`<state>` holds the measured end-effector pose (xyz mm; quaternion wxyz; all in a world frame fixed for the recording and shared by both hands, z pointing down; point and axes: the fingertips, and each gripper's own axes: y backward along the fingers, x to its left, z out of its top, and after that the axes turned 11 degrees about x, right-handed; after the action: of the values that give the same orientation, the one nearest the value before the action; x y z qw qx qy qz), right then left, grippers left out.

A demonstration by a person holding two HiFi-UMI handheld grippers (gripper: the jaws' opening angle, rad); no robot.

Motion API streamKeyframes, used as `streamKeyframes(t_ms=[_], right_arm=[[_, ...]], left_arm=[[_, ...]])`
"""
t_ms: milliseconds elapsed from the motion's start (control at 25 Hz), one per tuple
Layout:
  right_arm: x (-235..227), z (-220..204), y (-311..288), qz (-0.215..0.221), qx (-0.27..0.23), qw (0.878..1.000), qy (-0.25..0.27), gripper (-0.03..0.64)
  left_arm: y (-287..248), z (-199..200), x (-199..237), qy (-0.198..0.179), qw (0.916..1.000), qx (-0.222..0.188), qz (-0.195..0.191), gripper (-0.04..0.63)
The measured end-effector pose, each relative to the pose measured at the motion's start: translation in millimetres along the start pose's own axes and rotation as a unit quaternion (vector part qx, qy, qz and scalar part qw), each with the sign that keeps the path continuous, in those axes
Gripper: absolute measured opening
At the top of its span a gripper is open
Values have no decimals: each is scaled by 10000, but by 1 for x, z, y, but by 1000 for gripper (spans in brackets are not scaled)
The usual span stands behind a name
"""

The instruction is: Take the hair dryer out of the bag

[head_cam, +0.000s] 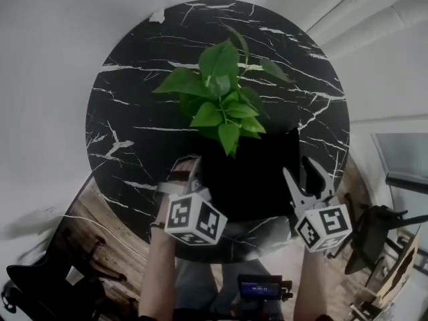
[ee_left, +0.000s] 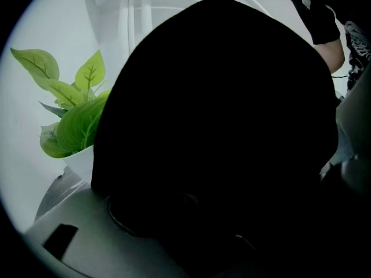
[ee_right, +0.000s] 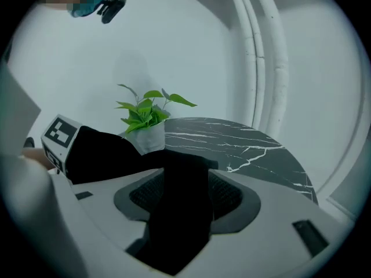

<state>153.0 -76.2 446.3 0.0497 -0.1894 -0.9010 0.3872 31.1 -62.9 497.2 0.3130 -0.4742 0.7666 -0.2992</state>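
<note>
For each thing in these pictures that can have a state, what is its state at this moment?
Bag: on the table, near side; mouth not visible.
Left claw: jaws wide, bag fabric fills the gap; grip unclear.
Right claw: open; a strip of bag fabric between the pads, unpressed.
Plant: upright in its pot, behind the bag.
Hair dryer: not visible.

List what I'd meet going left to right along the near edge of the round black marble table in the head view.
The white left gripper → the black fabric bag → the white right gripper.
</note>
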Motion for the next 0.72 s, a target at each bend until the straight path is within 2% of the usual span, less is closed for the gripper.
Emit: streamKeyframes(t_ms=[120, 240, 440, 640, 680, 720], right_arm=[[2, 0, -5, -28, -17, 9999, -143, 199], [2, 0, -6, -131, -1, 9998, -130, 201], [1, 2, -8, -441, -251, 9984, -262, 204], [1, 7, -4, -536, -411, 9977, -96, 204], [-1, 9, -2, -549, -473, 9973, -92, 186], [-4, 11, 1, -587, -517, 9969, -85, 122]], left_arm=[[-1, 1, -2, 167, 9998, -88, -26, 281], [-2, 0, -4, 148, 9999, -34, 7, 299], [-3, -1, -2, 58, 9997, 51, 231, 298], [1, -1, -3, 260, 9996, 12, 133, 272], [2, -1, -4, 277, 9995, 16, 121, 264], [2, 0, -5, 277, 9995, 16, 123, 258]])
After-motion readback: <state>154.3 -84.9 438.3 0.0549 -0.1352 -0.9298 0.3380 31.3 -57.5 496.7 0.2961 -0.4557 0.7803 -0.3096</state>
